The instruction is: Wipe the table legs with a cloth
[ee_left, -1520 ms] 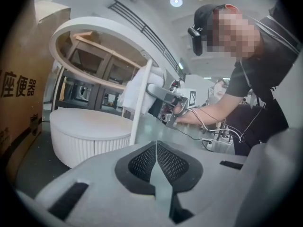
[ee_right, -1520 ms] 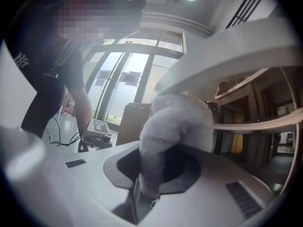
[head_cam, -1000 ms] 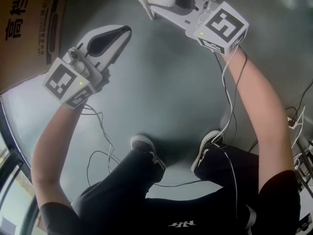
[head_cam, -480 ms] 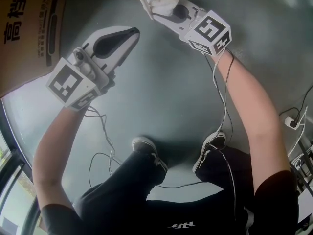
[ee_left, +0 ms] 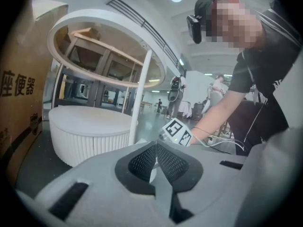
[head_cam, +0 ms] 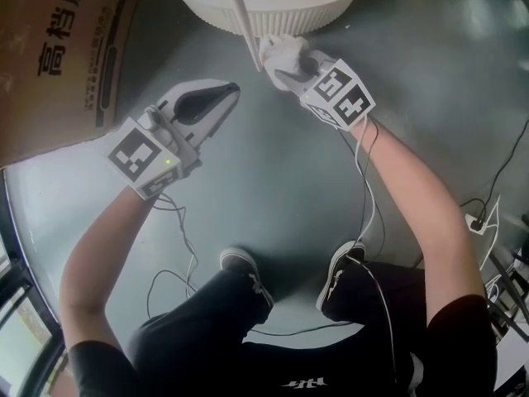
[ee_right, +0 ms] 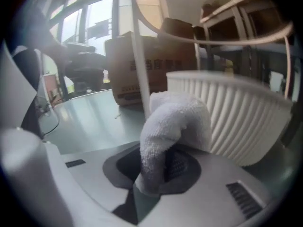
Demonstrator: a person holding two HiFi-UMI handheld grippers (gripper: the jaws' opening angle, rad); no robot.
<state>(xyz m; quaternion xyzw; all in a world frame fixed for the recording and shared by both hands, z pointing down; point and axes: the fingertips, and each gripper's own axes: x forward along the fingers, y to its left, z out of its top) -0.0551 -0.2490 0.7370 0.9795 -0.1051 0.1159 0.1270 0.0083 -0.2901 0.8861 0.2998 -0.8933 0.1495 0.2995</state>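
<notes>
A white cloth (head_cam: 281, 54) (ee_right: 173, 126) is pinched in my right gripper (head_cam: 285, 69), which is shut on it low by the floor. The cloth sits against a thin white table leg (head_cam: 240, 19) (ee_right: 138, 51) that slants up from the floor beside the ribbed round white base (head_cam: 273, 11) (ee_right: 227, 112). My left gripper (head_cam: 216, 98) (ee_left: 155, 162) hovers to the left of the leg, jaws closed together and holding nothing. In the left gripper view the leg (ee_left: 142, 96) rises to the oval tabletop (ee_left: 106, 46), and the right gripper's marker cube (ee_left: 177, 132) shows near its foot.
A brown cardboard box (head_cam: 58, 64) stands at the left. The grey floor (head_cam: 264, 188) carries cables (head_cam: 178, 246) and the person's two shoes (head_cam: 248, 271). A power strip (head_cam: 479, 220) lies at the right edge.
Both grippers have come lower and nearer in the head view. The right gripper with the cloth has slid down along the table leg toward its foot.
</notes>
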